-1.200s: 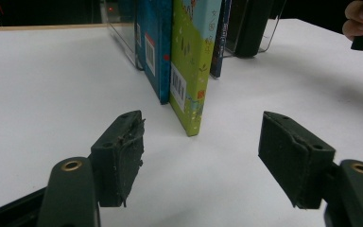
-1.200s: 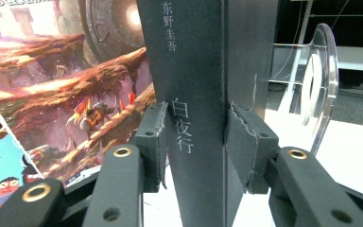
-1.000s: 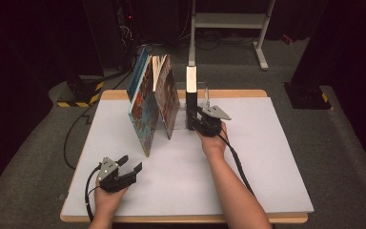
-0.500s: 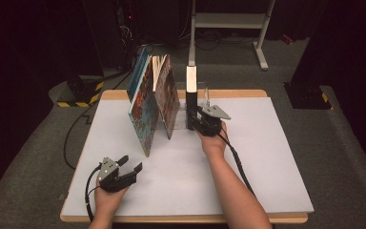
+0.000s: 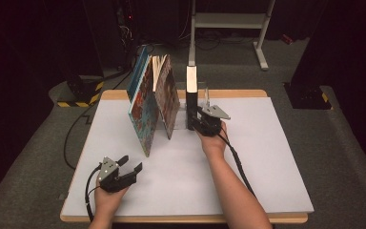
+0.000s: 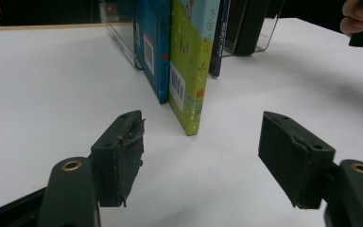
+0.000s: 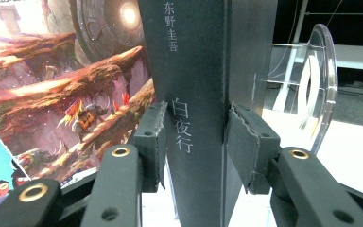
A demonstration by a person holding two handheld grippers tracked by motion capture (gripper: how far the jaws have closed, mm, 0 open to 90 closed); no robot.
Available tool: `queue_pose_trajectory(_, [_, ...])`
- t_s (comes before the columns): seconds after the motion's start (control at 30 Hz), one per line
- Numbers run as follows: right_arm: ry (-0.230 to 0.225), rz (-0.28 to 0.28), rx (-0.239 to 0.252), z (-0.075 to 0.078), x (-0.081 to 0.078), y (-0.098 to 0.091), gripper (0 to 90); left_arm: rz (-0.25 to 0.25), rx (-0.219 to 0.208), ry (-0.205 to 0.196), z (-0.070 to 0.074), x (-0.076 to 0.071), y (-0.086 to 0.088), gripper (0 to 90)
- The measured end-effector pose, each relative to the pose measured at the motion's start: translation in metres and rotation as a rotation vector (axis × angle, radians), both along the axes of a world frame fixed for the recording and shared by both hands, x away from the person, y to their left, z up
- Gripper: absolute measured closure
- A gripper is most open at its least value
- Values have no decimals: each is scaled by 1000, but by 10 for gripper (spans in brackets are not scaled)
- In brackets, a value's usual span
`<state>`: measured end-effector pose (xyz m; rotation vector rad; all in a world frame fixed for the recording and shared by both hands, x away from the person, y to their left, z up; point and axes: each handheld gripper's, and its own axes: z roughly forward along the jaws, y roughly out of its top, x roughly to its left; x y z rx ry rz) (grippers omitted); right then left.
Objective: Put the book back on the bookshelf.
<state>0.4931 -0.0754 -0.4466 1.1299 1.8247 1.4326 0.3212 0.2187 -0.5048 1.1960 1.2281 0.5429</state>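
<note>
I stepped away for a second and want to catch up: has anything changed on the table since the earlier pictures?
Nothing visibly moved. The right claw stays around the spine of the upright black book; the left claw stays open near the table edge. The leaning picture books are where they were.

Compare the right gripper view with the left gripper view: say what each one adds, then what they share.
Right gripper view: the right gripper with its jaws pressed on the black book at its spine, white characters readable, a clear bookend behind. Left gripper view: the left gripper, jaws open with nothing between, barcodes on the green book and blue book, the other hand far off. Shared: upright books on the white table.
</note>
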Motion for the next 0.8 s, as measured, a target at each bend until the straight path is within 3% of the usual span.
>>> queue_pose_trajectory(0.4, [-17,43,-35,4,-22,-5,365,-3,17,-8,2,-1,-1,314])
queue_pose_trajectory(0.6, [-14,60,-45,3,-43,-20,306,2,20,-12,3,-1,-1,313])
queue_pose_trajectory(0.8, [-7,51,-64,-2,-70,-48,285,8,24,-16,4,-1,0,313])
